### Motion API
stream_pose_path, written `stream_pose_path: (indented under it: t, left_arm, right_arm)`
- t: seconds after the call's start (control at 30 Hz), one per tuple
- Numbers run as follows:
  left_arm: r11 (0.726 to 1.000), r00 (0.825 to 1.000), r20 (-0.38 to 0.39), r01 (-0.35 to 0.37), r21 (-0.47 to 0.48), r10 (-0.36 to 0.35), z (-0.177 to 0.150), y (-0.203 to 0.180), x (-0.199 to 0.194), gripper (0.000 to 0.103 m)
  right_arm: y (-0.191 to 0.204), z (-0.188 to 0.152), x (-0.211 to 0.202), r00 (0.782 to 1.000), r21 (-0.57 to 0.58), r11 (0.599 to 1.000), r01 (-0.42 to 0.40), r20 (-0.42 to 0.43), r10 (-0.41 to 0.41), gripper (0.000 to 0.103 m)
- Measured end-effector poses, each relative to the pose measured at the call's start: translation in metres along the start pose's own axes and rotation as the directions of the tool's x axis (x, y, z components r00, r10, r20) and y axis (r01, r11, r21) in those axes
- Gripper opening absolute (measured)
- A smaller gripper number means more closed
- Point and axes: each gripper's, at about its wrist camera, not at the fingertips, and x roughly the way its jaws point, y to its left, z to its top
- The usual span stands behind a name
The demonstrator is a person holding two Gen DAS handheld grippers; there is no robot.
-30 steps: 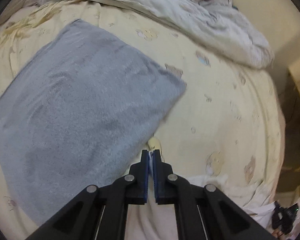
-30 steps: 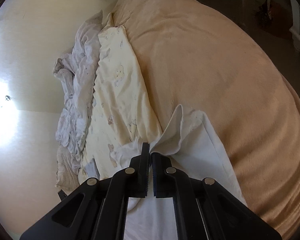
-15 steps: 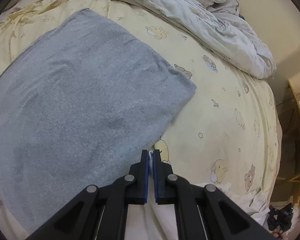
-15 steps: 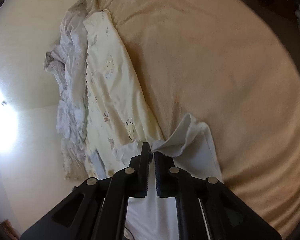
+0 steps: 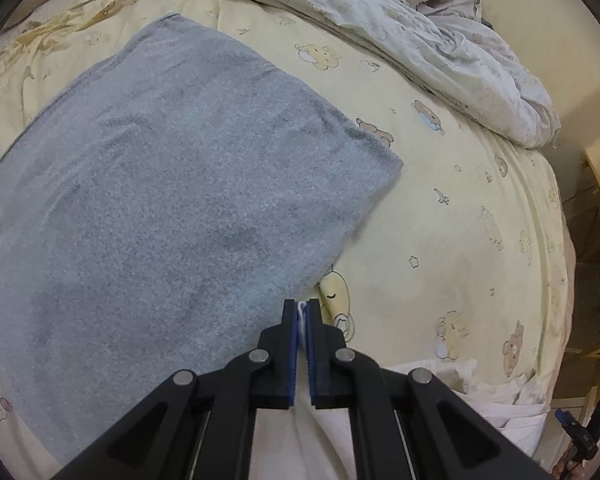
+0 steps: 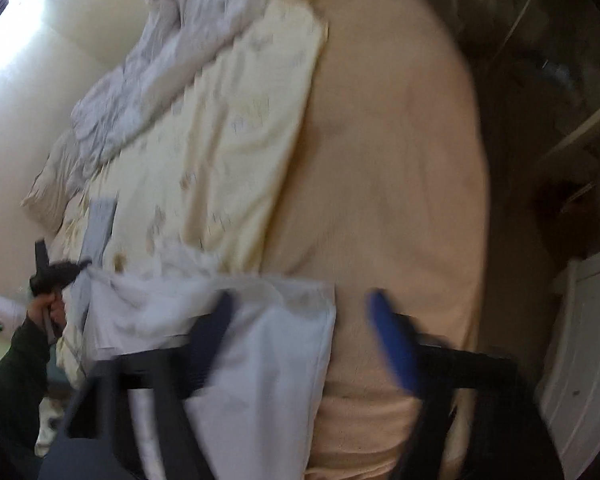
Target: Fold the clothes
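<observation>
- left gripper (image 5: 301,308) angled steeply down, jaws clamped on a thin edge of white cloth (image 6: 260,344); seen from the right camera at far left, held by a hand (image 6: 46,308) in a dark sleeve (image 6: 16,364)
- right gripper (image 6: 300,304) blurred, jaws have just been opening, now wide apart; white cloth lies below and between them, pads not pressing it
- white cloth rests on a peach blanket (image 6: 388,152) at the near bed edge
- yellow cartoon-print sheet (image 5: 460,208) carries a grey towel (image 5: 160,200), spread flat
- crumpled pale duvet (image 5: 420,20) along the wall
- no containers visible
</observation>
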Motion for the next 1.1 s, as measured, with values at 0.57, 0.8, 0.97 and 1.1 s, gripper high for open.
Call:
stream_pose_path:
  t: [0.57, 0.8, 0.97, 1.1]
  left_arm:
    - [0.999, 0.993, 0.104, 0.054, -0.006, -0.054, -0.006, 0.007, -0.037, 0.003]
    - [0.994, 0.975, 0.200, 0.106, -0.029, -0.098, 0.004, 0.007, -0.057, 0.003]
    - [0.999, 0.989, 0.143, 0.043, 0.000, -0.042, 0.022, 0.003, -0.023, 0.004]
    - [0.998, 0.992, 0.123, -0.002, -0.069, 0.010, 0.026, 0.014, 0.002, 0.016]
  right_arm:
    - [0.043, -0.019, -0.023, 0.977, -0.280, 0.953, 0.118, 0.204, -0.061, 0.005]
    - [0.048, 0.003, -0.043, 0.967, -0.278, 0.953, 0.118, 0.252, -0.046, 0.005]
    - [0.044, 0.022, -0.017, 0.976, -0.245, 0.962, 0.119, 0.205, -0.068, 0.005]
    - [0.025, 0.029, 0.026, 0.986, -0.179, 0.973, 0.146, 0.106, -0.129, 0.010]
